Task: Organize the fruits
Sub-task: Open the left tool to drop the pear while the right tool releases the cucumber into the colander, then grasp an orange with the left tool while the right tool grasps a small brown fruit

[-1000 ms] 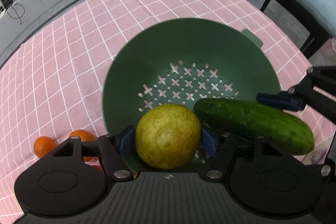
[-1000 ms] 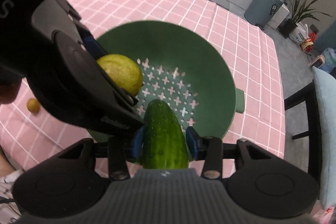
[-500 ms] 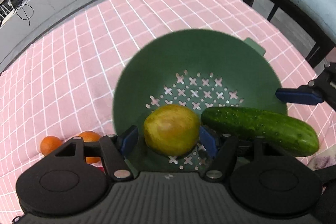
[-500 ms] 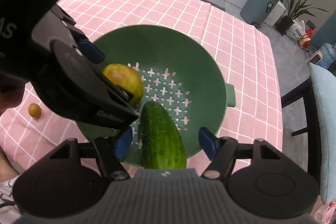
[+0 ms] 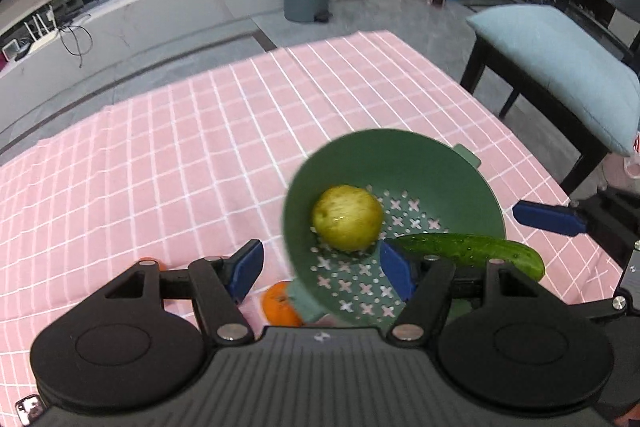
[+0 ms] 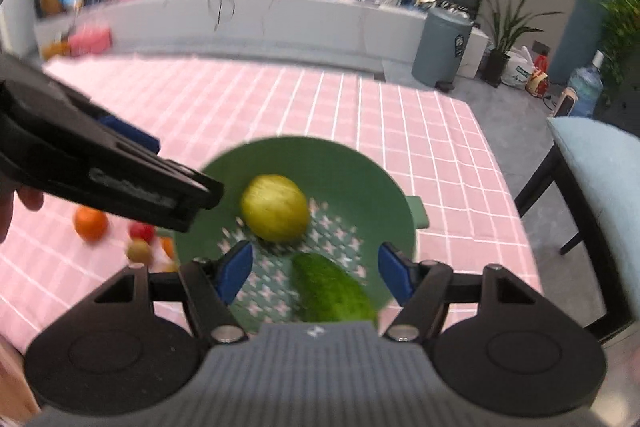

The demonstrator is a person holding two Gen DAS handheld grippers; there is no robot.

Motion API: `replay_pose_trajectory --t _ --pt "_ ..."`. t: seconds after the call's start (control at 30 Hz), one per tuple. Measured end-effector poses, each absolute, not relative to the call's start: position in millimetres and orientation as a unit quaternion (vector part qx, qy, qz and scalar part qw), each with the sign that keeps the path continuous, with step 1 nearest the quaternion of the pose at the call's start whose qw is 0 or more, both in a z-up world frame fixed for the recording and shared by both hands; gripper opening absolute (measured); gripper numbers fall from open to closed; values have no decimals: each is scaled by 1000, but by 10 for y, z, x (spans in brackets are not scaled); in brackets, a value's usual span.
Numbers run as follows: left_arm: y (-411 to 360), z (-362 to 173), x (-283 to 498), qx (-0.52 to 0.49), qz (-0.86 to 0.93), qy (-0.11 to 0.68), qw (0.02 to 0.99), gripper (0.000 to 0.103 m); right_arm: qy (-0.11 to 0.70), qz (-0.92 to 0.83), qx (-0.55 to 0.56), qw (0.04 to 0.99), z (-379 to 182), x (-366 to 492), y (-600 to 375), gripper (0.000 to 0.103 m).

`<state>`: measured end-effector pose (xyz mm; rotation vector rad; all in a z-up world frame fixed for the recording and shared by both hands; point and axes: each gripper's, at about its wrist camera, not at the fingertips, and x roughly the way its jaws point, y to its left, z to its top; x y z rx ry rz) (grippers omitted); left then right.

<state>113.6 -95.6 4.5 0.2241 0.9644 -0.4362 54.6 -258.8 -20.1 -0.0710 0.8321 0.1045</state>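
Beside the green colander [image 5: 440, 163], on the pink checked tablecloth [image 5: 160, 167], lie the loose fruits that the next pick most likely concerns: an orange [image 5: 278, 305] touching the colander's near handle, seen just below and between the tips of the left gripper [image 5: 322, 267]. From the right wrist view a second orange [image 6: 91, 223], a small red fruit [image 6: 141, 230] and a brownish one [image 6: 139, 250] sit close together left of the colander, on the left gripper's side and well apart from the right gripper [image 6: 316, 269]; the left hand is judged the nearer.

Both grippers stand wide with nothing between the pads. The left one's right pad overlaps the colander rim in view; contact cannot be told.

Inside the colander rest a yellow-green pear [image 5: 347, 218], round and speckled, and a dark green cucumber [image 5: 472, 253]. The cucumber's long axis runs across the left view, one end by the pear, the other over the rim; from the right wrist it points away along the fingers. Being round, the loose fruits offer no preferred grasp axis.
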Motion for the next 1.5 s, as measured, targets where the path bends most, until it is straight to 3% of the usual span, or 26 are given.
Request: replay_pose_trajectory --t 0.5,1.17,1.5 --pt "-138 -18 936 96 -205 461 858 79 382 94 63 917 -177 299 -2021 65" --pt "626 -650 853 19 -163 507 846 68 450 90 4 888 -874 368 -1424 31" --pt "631 -841 993 -3 -135 495 858 67 439 48 33 896 -1066 578 -1416 31"
